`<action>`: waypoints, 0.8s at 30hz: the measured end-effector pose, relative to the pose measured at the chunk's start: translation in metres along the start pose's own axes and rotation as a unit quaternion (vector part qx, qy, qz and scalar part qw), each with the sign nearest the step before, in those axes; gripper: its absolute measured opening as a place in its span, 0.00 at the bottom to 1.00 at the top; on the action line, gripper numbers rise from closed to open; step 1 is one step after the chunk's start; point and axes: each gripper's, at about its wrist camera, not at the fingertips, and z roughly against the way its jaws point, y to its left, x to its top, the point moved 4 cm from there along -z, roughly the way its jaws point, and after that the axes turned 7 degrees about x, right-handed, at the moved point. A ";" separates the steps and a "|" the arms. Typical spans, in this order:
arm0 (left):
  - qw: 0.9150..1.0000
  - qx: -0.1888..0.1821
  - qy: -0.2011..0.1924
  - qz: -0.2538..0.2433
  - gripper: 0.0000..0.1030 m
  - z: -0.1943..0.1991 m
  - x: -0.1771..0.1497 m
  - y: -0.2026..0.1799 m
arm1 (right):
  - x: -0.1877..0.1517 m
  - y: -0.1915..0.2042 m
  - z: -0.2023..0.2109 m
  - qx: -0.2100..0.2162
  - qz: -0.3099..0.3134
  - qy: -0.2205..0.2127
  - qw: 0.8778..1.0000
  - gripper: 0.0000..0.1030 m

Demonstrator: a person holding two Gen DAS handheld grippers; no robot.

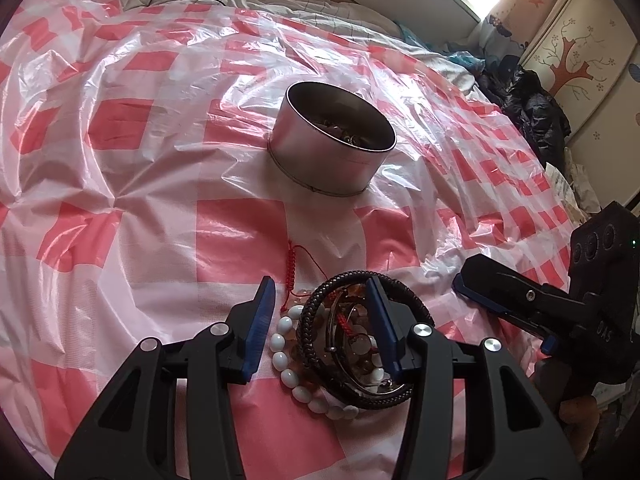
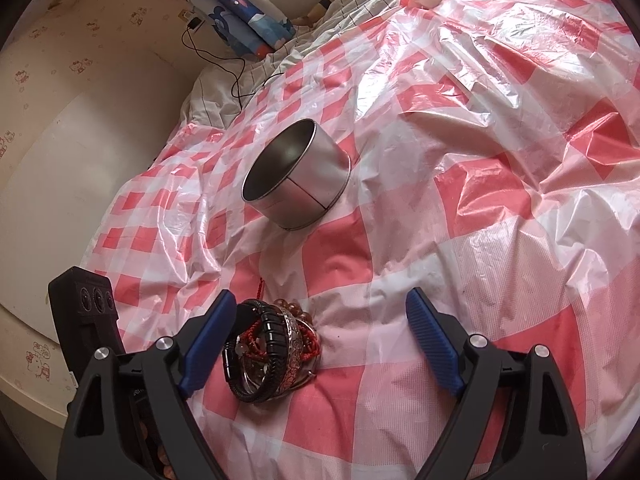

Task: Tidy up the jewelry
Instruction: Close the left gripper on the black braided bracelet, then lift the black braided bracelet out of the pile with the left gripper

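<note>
A pile of bracelets lies on the pink checked plastic sheet: a black braided leather bracelet (image 1: 316,328), a white bead bracelet (image 1: 288,376), a red cord bracelet (image 1: 292,264) and metal bangles. My left gripper (image 1: 320,320) is open over the pile, its right finger inside the black bracelet's loop. The pile also shows in the right wrist view (image 2: 272,352). My right gripper (image 2: 320,336) is open with the pile just inside its left finger. A round metal tin (image 1: 332,140) with small jewelry inside stands farther back; it also shows in the right wrist view (image 2: 296,180).
The plastic sheet (image 1: 120,160) covers a bed. A black cable (image 2: 224,64) and a blue patterned pillow (image 2: 240,12) lie at the head by the wall. Dark clothes (image 1: 532,108) are heaped beside a cabinet. The right gripper's body (image 1: 560,300) shows at the left view's right edge.
</note>
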 end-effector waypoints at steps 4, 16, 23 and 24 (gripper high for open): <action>1.000 0.001 0.001 -0.001 0.43 -0.001 0.000 0.000 | -0.001 0.002 -0.002 -0.008 0.008 0.000 1.000 0.81; 1.000 0.007 -0.011 -0.006 0.08 0.006 0.003 0.005 | -0.002 0.001 -0.002 -0.009 0.009 0.000 1.000 0.82; 1.000 0.003 -0.020 -0.013 0.08 0.011 0.004 0.004 | -0.002 0.002 -0.002 -0.010 0.010 -0.001 1.000 0.83; 1.000 0.001 -0.022 -0.013 0.08 0.012 0.004 0.004 | -0.002 0.002 -0.002 -0.010 0.009 -0.001 1.000 0.83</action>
